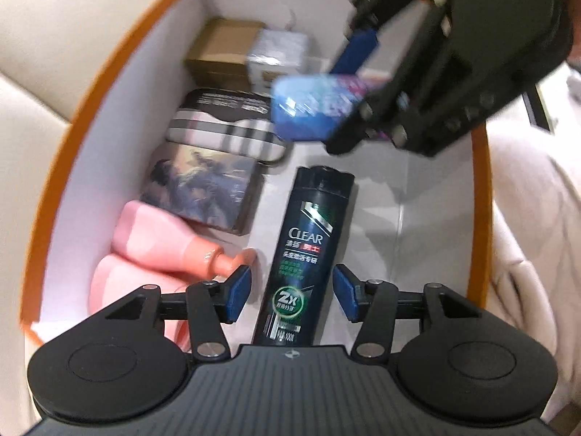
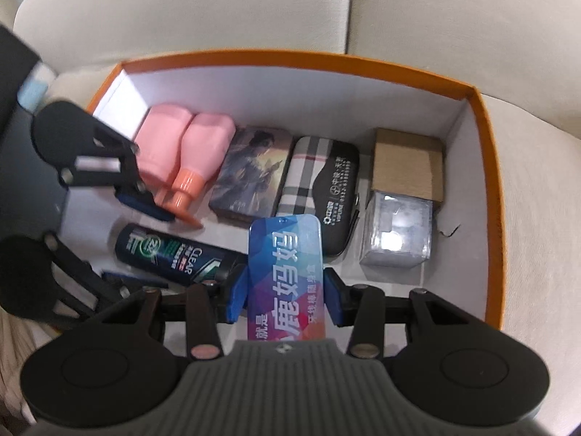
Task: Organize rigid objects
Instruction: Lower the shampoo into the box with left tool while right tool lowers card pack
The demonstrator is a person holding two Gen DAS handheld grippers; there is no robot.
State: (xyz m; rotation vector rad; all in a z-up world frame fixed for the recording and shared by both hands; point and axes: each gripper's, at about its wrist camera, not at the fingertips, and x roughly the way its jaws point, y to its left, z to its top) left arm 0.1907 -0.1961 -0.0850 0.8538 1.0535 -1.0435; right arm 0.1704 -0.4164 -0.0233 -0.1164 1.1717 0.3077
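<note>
Home setting, likely a living room: cream upholstered sofa cushions [image 2: 254, 7] fill the top of the right wrist frame and the left edge of the left wrist frame. An orange-rimmed storage box [image 2: 486, 116] sits on them, holding household toiletries like a shampoo bottle [image 1: 301, 254].

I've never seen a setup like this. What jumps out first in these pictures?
First, the orange-rimmed box on the cream cushion, with things lined along its far wall: two pink bottles, a picture tin and a plaid case. The right gripper holds a bright blue tin above it, while the left gripper sits open around a dark CLEAR shampoo bottle.
</note>
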